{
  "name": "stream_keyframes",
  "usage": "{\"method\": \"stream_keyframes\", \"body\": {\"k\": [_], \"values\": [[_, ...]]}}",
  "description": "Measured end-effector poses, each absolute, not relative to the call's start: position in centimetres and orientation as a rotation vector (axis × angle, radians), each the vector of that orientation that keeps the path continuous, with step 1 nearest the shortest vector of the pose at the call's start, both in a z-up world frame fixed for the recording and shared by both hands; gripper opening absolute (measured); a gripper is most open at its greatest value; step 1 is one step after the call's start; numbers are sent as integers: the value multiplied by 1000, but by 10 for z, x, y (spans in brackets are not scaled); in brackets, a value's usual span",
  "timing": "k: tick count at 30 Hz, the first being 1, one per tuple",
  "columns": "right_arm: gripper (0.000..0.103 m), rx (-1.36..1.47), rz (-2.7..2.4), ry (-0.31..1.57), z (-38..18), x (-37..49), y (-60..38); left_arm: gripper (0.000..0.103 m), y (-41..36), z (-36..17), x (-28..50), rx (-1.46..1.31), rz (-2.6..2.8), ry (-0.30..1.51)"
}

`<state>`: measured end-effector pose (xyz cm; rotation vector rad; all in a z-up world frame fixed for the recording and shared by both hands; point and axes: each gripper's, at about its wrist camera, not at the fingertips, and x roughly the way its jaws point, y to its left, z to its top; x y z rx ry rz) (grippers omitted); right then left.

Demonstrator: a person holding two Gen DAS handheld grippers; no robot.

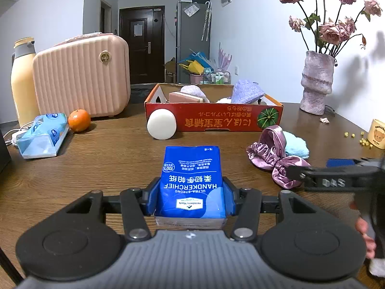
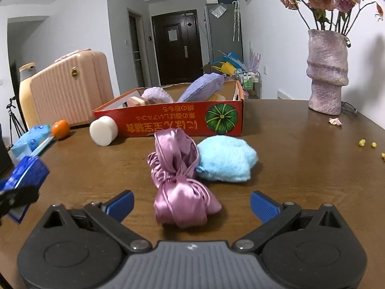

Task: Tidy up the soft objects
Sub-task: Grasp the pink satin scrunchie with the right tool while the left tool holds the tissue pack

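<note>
My left gripper is shut on a blue handkerchief tissue pack, held just above the wooden table; the pack also shows at the left of the right wrist view. My right gripper is open, its blue pads either side of a pink satin scrunchie lying on the table. A light blue fluffy cloth lies just behind the scrunchie. A red cardboard box behind them holds a purple cloth and other soft items. A white round sponge leans on the box front.
A pink suitcase, a yellow bottle, an orange and a blue tissue pack stand at the left. A vase of dried roses and a small bear cup stand at the right.
</note>
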<state>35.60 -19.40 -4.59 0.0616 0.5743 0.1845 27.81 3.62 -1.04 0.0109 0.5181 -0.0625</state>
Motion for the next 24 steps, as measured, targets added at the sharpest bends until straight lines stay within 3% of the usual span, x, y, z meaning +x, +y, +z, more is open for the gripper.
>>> {"method": "stream_keyframes", "body": {"k": [5,11,16,18,20,24], "values": [[103,48,174,598,-49,379,-183,53,36,-10,278,10,-61,518],[94,35,195,685,-59,393,-176,53,37,-11,279,13,-65,520],[72,-18,197,681,-61,387,-170,53,37,-12,279,11,-66,522],[54,-60,192,667,-62,383,-165,53,37,-12,279,11,-67,526],[46,-76,205,652,-60,379,-163,53,37,-12,279,10,-68,528],[43,-107,223,600,-55,368,-158,53,38,-12,279,5,-66,525]]}}
